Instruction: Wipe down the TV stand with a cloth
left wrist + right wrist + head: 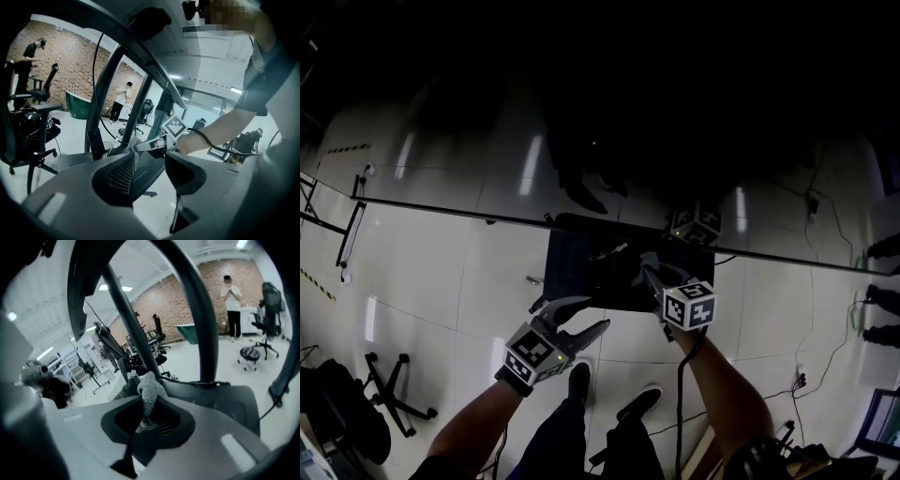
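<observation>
1. Head view: the TV stand (572, 274) shows as one dark flat base on the glossy floor, with a thin dark bar crossing the picture just behind it.
   - Two grippers work at it. The left gripper (595, 312) hangs at the base's near edge with its jaws spread and nothing between them. The right gripper (649, 270) reaches over the base's right part.
   - Each gripper carries one cube with black-and-white square markers. A third such cube (696, 222) shows dimly beyond the base.
   - The person's two shoes (578, 381) stand just nearer than the base. One office chair base (389, 394) lies well to its left.

2. Left gripper view: the jaws stand wide apart and bare.
   - Beyond them, several dark uprights of the TV stand (107, 89) slant upward.
   - The right gripper (139, 146) holds one pale cloth (133, 142) against the foot of the stand.
   - Three people stand far behind the stand. Office chairs (37, 126) crowd the space to its left, before a brick wall (70, 65).

3. Right gripper view: the right gripper (147, 420) is clamped on the one knitted cloth (149, 392).
   - The cloth's free end bunches against a slanting upright of the TV stand (133, 329).
   - One person (231, 301) stands far beyond the stand, with a chair and a stool nearby.
</observation>
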Demonstrator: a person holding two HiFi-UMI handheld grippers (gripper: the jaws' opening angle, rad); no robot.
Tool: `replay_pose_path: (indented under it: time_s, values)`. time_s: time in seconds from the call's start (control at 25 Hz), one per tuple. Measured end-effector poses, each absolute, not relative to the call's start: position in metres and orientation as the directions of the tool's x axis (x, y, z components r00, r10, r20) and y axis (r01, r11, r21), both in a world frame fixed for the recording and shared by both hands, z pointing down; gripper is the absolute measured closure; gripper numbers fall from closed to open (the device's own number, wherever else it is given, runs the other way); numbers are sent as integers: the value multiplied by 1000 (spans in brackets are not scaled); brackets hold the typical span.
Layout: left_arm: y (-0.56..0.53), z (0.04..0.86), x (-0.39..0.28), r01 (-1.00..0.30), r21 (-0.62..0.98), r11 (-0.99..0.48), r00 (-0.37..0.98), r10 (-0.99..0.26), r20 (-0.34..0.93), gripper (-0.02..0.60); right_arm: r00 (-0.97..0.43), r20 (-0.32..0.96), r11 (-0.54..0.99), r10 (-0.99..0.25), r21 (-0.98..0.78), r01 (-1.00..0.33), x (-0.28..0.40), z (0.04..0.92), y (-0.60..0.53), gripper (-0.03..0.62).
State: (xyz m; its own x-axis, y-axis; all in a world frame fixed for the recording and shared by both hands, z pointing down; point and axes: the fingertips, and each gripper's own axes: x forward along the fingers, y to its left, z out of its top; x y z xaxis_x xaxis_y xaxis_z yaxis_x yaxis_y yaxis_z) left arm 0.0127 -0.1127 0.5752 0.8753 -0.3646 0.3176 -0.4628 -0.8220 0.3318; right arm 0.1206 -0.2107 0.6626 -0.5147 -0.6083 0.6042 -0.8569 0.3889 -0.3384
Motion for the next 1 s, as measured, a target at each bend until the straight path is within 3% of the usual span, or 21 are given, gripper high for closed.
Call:
replay_pose_path:
  time_s: [0.08, 0.2, 0.36, 0.76, 1.0]
  values:
    - [-112, 573, 18, -459, 342, -820, 879, -362, 311, 353, -484, 660, 464, -575, -224, -857, 119, 679, -226, 531]
    - [-114, 574, 18, -467, 391, -793, 878, -363, 313, 287, -446, 715, 521, -539, -133, -843, 107, 703, -246, 531]
    - [-121, 576, 17, -503, 380, -776, 857, -393, 333, 275, -421, 749, 600, -512, -39, -799, 88, 726, -269, 531]
    - [-114, 585, 10, -541, 400, -740, 837, -430, 337, 276, -434, 770, 637, -469, -45, -769, 69, 763, -298, 534]
    - [-108, 586, 24, -541, 388, -746, 835, -421, 355, 286, -405, 781, 610, -476, -39, -791, 94, 749, -296, 536]
